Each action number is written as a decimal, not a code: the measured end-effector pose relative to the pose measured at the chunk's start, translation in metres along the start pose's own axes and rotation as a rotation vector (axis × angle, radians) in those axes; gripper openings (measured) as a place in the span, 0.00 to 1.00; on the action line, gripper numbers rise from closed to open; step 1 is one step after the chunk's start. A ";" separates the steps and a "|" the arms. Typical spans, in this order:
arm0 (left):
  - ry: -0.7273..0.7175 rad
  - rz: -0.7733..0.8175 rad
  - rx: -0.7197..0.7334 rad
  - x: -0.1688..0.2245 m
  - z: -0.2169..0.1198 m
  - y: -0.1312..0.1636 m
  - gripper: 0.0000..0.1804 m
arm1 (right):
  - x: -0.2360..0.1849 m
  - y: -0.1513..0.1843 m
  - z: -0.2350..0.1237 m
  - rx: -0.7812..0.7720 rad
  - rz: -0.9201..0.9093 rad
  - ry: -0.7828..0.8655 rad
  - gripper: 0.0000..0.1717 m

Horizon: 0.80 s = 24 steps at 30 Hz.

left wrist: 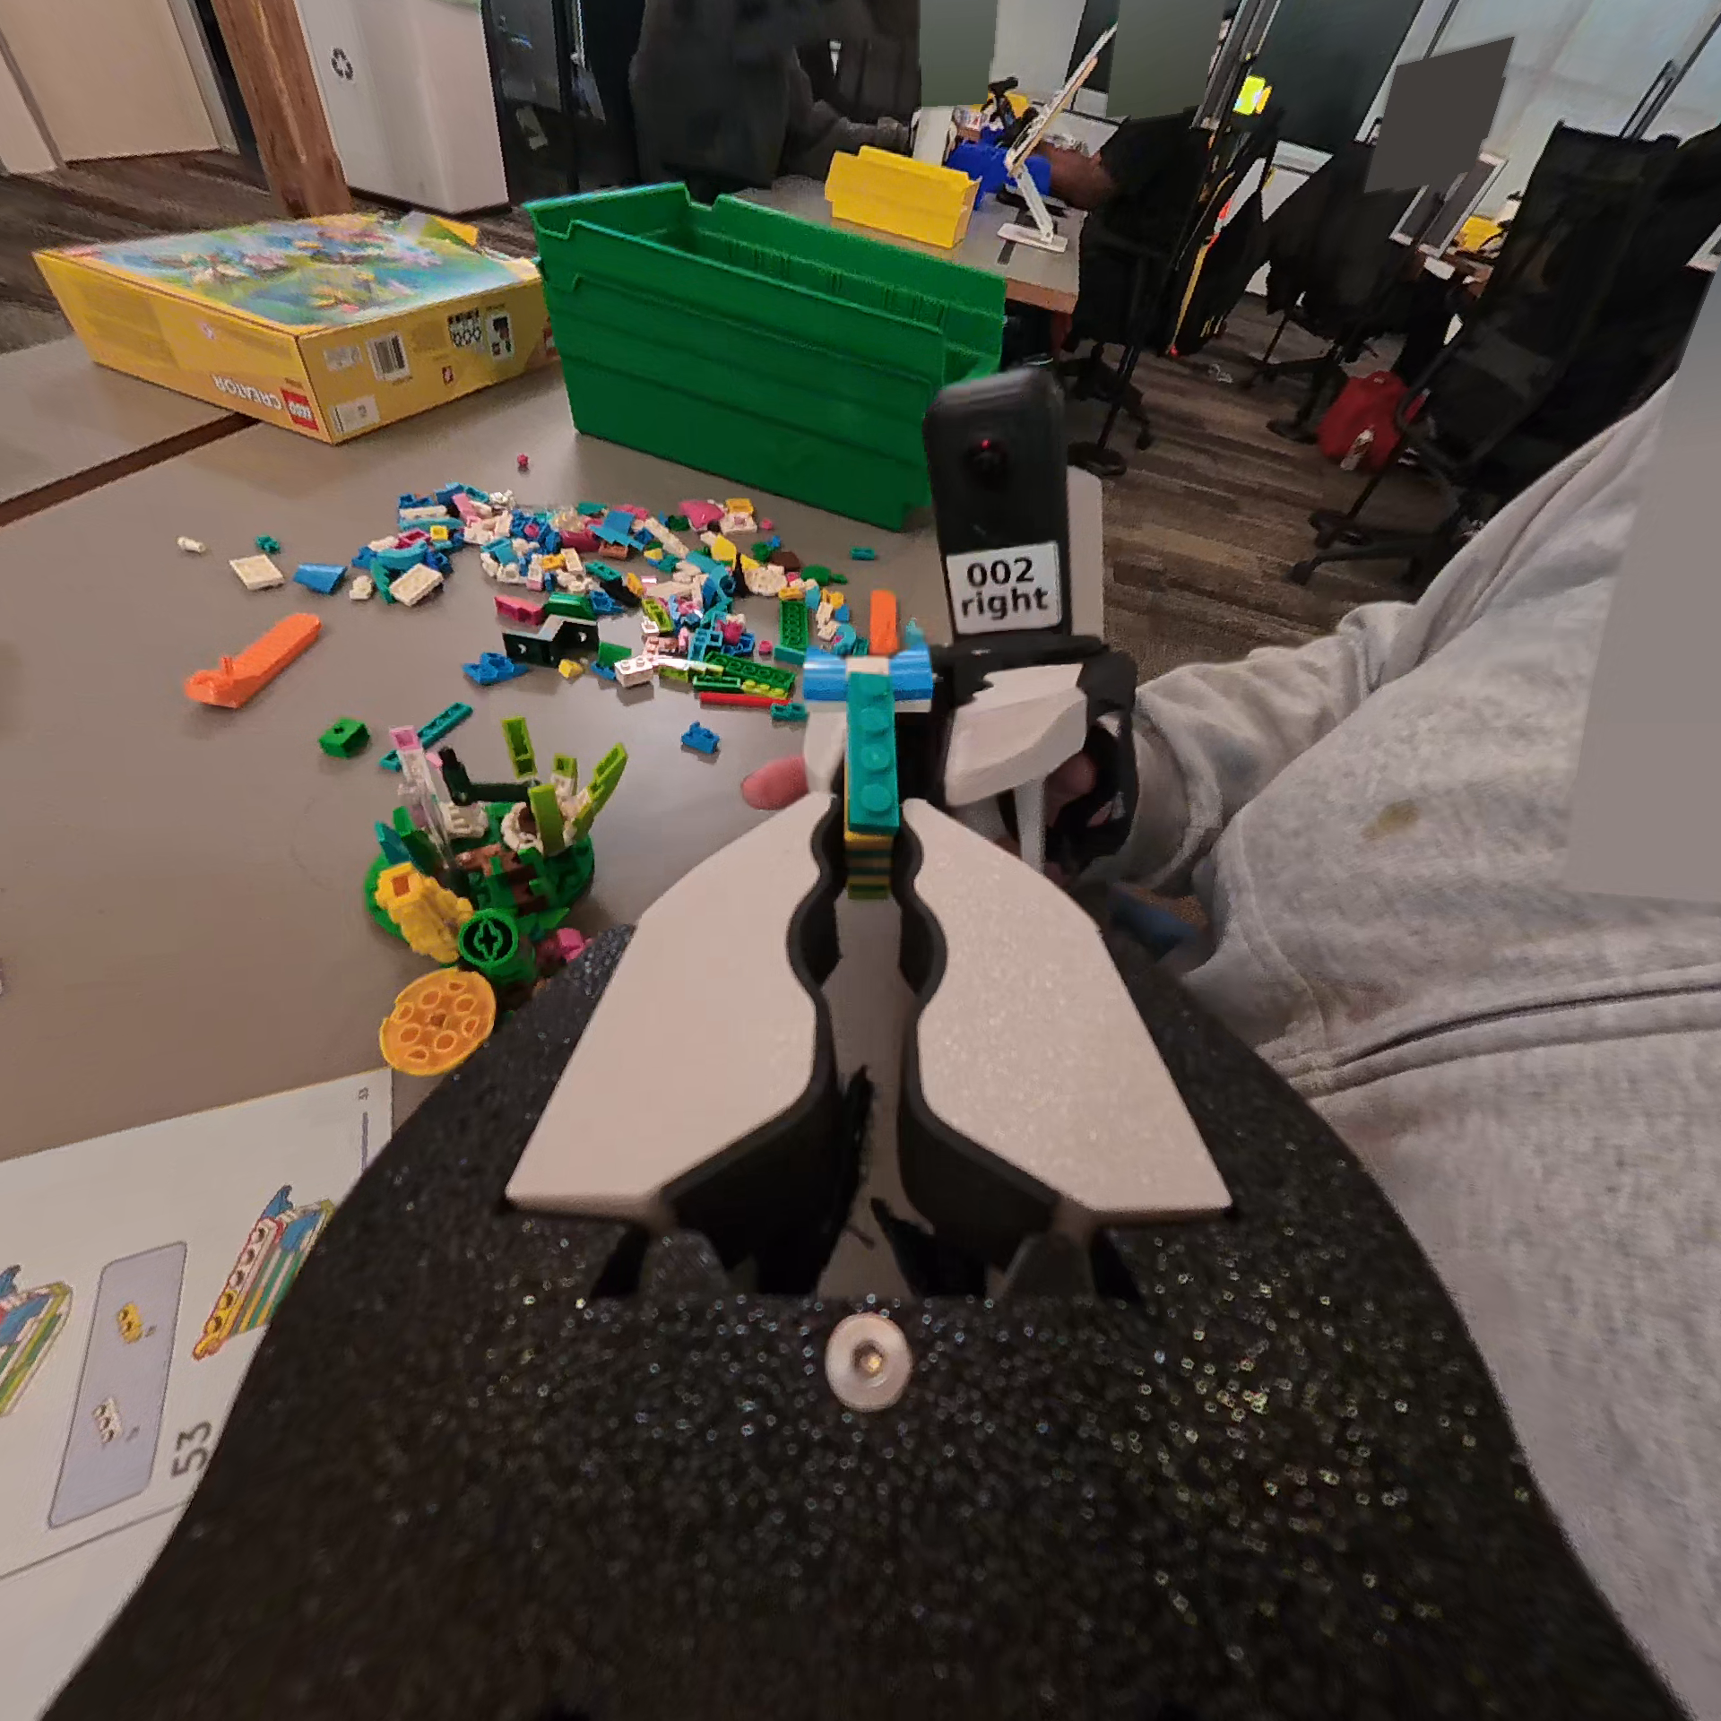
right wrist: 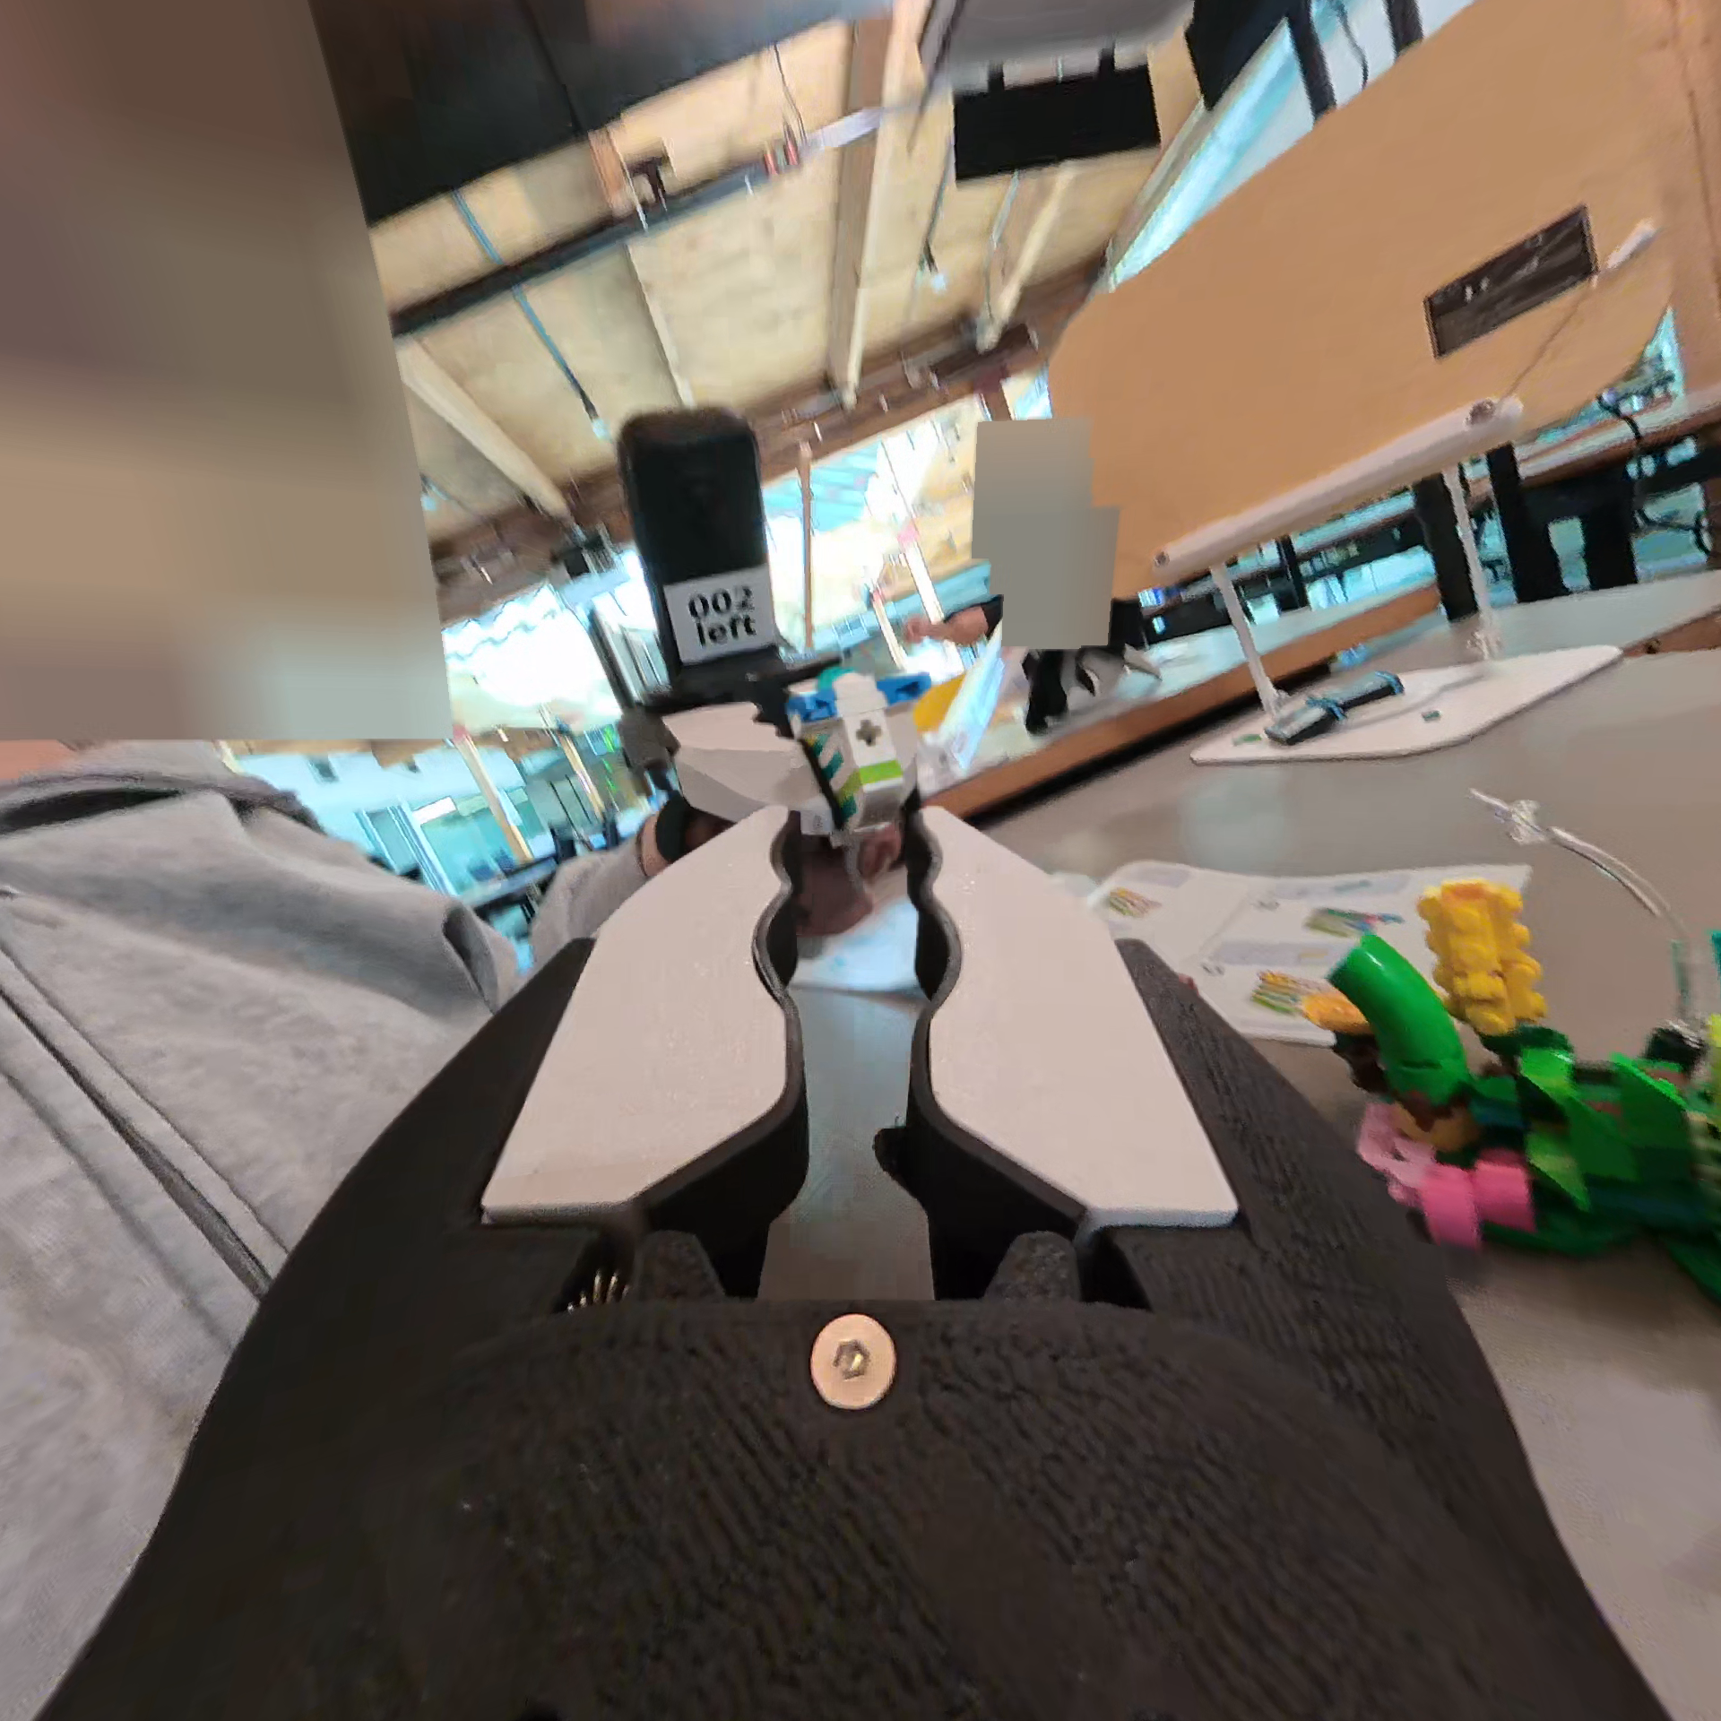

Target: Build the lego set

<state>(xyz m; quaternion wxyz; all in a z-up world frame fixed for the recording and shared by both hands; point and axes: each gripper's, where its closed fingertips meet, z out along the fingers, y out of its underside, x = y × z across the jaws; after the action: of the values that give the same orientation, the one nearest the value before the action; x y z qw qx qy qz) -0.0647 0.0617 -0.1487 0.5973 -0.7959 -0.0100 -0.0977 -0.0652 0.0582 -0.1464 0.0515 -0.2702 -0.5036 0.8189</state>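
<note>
1. Left gripper (left wrist: 871, 843) is clenched on a small brick assembly (left wrist: 873, 773). Its striped yellow-green end sits between the 2 tips and both pads press its sides.
2. The assembly sticks out forward past the left tips: teal studded plate on top, blue and white bricks at the far end.
3. Right gripper (right wrist: 849, 824) faces the left one from the opposite side. Its white fingers (left wrist: 1015, 736) flank the far blue-white end of the same assembly. In the right wrist view the assembly (right wrist: 861, 754) sits just past the tips, not between them. Cannot tell whether the right pads touch it.
4. The assembly hangs in the air above the desk (left wrist: 140, 838), near its right edge, close to the person's grey sleeve (left wrist: 1397, 745).
5. On the desk left of the grippers: a green plant-like brick model (left wrist: 480, 866) and a yellow round piece (left wrist: 436, 1020). Farther back lie a loose brick pile (left wrist: 615, 587) and an orange tool (left wrist: 251, 659).
6. At the desk's far edge: green bins (left wrist: 764, 345), yellow box (left wrist: 298, 307). At the near left corner: instruction booklet (left wrist: 121, 1304).
</note>
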 end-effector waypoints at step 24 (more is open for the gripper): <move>0.038 0.009 -0.002 0.021 0.017 -0.031 0.05 | -0.018 -0.041 -0.011 0.284 0.099 -0.115 0.05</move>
<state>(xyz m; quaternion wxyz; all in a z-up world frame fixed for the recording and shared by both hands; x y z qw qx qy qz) -0.0460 0.0849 -0.1203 0.5969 -0.7947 0.0052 -0.1102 -0.0528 0.0803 -0.1084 0.0198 -0.2375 -0.3711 0.8975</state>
